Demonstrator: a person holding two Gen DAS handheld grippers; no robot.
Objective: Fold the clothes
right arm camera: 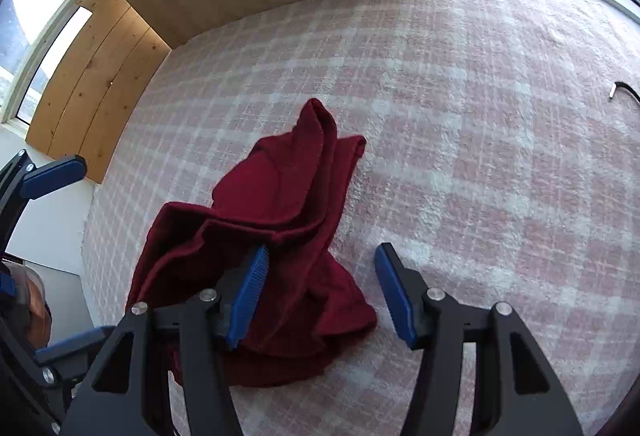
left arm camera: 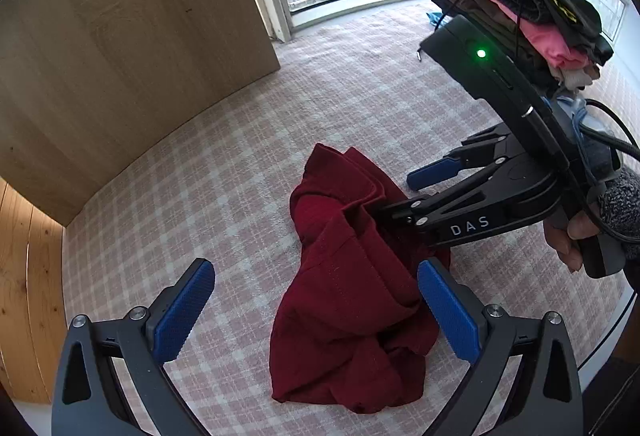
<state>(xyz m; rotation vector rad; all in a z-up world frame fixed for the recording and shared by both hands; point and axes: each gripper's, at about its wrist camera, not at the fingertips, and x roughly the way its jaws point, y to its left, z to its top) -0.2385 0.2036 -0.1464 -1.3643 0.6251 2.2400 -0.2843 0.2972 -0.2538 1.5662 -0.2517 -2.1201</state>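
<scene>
Left wrist view, red garment (left arm camera: 352,300) crumpled, hiding one right gripper (left arm camera: 404,195) finger

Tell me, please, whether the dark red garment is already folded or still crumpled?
Still crumpled: the dark red garment lies bunched in uneven ridges on the checked carpet, no flat folds.

Dark red garment (left arm camera: 352,296) — crumpled, unfolded — lies heaped on the pink checked carpet (left arm camera: 240,163).

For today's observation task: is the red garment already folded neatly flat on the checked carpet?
No, the red garment lies crumpled in a heap on the carpet.
</scene>
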